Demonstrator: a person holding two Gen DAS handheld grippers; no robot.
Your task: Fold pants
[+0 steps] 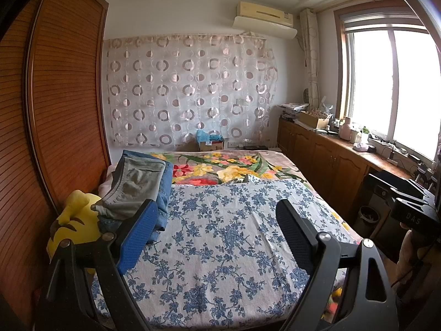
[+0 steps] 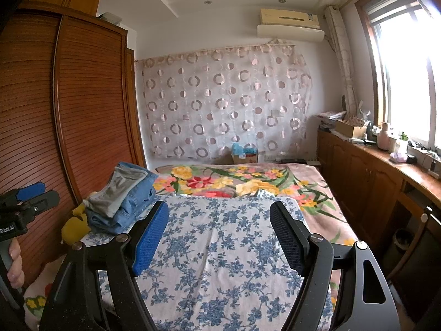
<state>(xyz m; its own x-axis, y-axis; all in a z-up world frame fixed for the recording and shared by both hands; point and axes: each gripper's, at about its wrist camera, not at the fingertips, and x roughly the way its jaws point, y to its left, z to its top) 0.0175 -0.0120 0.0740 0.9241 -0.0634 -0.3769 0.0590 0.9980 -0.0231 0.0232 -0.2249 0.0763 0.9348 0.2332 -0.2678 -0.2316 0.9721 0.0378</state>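
Pants (image 1: 137,190) sit stacked at the left edge of the bed, next to the slatted wooden wardrobe (image 1: 69,96): a grey-green folded pair on top, blue denim pairs (image 2: 132,207) beneath. Stack rests partly on the blue-flowered white cloth (image 1: 220,234), which covers the near part of the bed. Yellow plush toy (image 1: 71,220) lies just beside the stack, toward the wardrobe. Floral blanket (image 2: 242,182) covers the far part of the bed. Left gripper (image 1: 217,220) is above the cloth, jaws spread wide, nothing between them; its left finger overlaps the stack in view, contact not determinable. Right gripper (image 2: 219,226) likewise spread, empty, over bare cloth, apart from the stack. Hand (image 2: 15,264) holds the left gripper's handle.
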